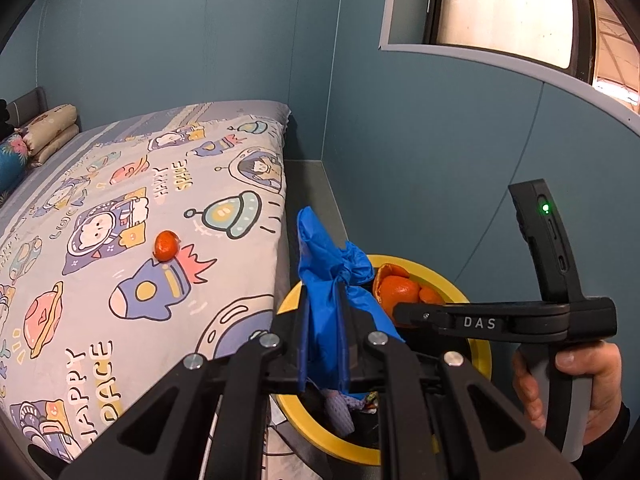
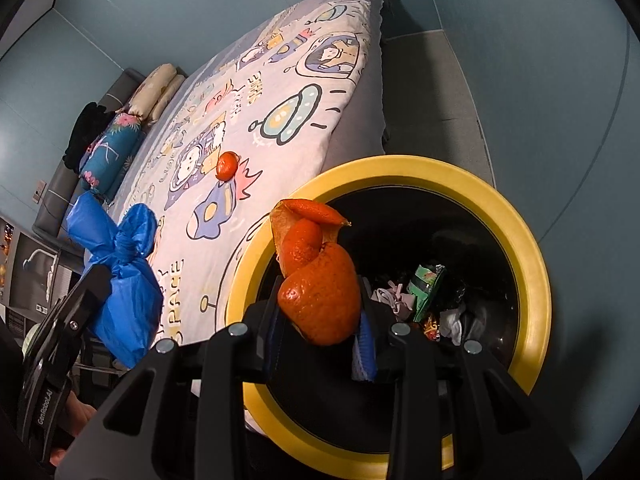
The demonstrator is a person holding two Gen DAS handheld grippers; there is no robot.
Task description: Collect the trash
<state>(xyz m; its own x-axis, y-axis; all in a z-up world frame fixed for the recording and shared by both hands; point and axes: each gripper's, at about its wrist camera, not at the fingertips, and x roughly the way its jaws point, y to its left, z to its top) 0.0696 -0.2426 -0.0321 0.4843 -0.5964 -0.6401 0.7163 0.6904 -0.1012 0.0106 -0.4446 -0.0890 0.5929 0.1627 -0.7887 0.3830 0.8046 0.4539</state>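
My left gripper (image 1: 323,314) is shut on a crumpled blue plastic bag (image 1: 330,276), held over the near-left rim of a yellow-rimmed bin (image 1: 452,280). My right gripper (image 2: 320,322) is shut on a large piece of orange peel (image 2: 316,280) above the mouth of the bin (image 2: 524,240). Inside the bin lies mixed trash (image 2: 428,296), with a green wrapper among it. A smaller piece of orange peel (image 1: 166,246) (image 2: 227,165) rests on the bed cover. The left wrist view also shows the right gripper (image 1: 404,312) with its peel (image 1: 396,290). The right wrist view shows the blue bag (image 2: 120,280) at the left.
The bed (image 1: 120,220), with a cartoon space cover, runs along the bin's left side, pillows (image 1: 48,128) at its far end. Blue walls (image 1: 440,160) close in behind and to the right of the bin, with a window (image 1: 504,4) above. A hand (image 1: 576,384) grips the right gripper's handle.
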